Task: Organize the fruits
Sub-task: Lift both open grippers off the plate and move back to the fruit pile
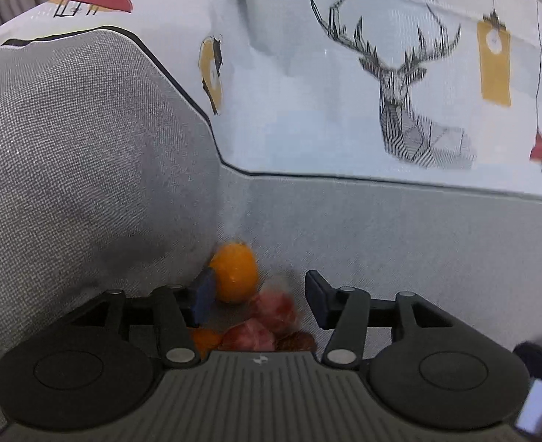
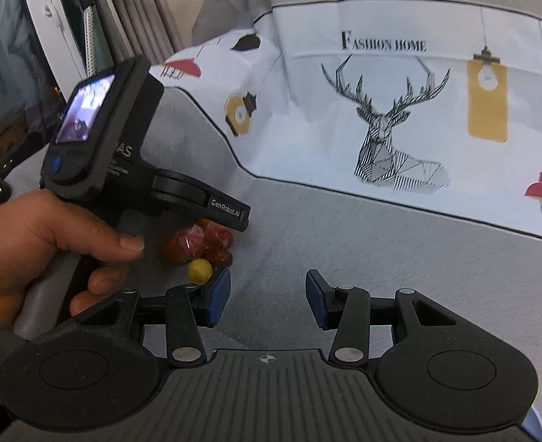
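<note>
Left wrist view: the left gripper (image 1: pixel 258 300) hangs with fingers released over a pile of fruits (image 1: pixel 267 318) on the grey sofa seat (image 1: pixel 436 243), an orange (image 1: pixel 234 274) just beside its left finger. Right gripper (image 2: pixel 267 300) spread, empty. Deer-print cushion (image 2: pixel 381 110) behind.

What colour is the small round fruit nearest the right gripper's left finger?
Yellow-green. The small round fruit shows best in the right wrist view, beside the red fruits.
</note>
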### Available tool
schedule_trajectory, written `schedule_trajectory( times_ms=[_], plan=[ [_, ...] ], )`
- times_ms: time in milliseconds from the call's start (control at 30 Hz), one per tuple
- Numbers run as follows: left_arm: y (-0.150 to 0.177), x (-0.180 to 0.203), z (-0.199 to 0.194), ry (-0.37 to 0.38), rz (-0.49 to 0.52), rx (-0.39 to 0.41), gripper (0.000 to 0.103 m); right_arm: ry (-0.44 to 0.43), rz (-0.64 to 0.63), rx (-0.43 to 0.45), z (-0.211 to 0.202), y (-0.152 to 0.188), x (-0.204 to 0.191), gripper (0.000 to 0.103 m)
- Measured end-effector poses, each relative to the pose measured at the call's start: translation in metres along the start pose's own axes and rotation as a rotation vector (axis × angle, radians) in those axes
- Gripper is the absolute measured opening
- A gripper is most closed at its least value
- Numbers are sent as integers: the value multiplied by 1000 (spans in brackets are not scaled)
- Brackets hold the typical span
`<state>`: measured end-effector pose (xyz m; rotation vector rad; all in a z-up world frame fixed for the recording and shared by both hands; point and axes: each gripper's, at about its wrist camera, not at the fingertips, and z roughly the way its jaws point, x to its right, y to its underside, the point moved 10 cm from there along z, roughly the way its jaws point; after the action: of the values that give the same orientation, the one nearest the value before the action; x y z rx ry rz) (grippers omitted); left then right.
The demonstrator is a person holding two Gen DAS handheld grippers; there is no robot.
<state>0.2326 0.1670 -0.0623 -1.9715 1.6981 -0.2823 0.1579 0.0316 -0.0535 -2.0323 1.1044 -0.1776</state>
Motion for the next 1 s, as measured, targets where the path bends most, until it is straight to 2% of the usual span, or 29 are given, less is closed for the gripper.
schedule_trajectory(
  times_ms=[133, 233, 300, 333, 467, 533, 767, 1000],
  plan=[
    [4, -1, 1, -20, 36, -7, 48, -6, -4, -25, 8, 4, -1, 48],
    [6, -3, -1, -18, 23, -21, 44, -12, 1, -24, 8, 3, -1, 48],
    [10, -3, -6, 6, -3, -48, 35, -12, 2, -24, 8, 3, 0, 48],
    [13, 0, -9, 44, -18, -64, 28, -12, 3, -26, 8, 4, 0, 48],
    [26, 10, -21, 189, -73, -136, 28, -26, 5, -45, 11, 5, 1, 48],
    [31, 12, -21, 228, -99, -164, 28, -40, -5, -58, 13, 8, -3, 48],
    [30, -10, -50, 248, -256, -111, 30, -94, -69, -113, 22, 21, -24, 48],
    [61, -38, -73, 177, -346, -121, 30, -142, -192, -170, 33, 39, -57, 48]
  ],
)
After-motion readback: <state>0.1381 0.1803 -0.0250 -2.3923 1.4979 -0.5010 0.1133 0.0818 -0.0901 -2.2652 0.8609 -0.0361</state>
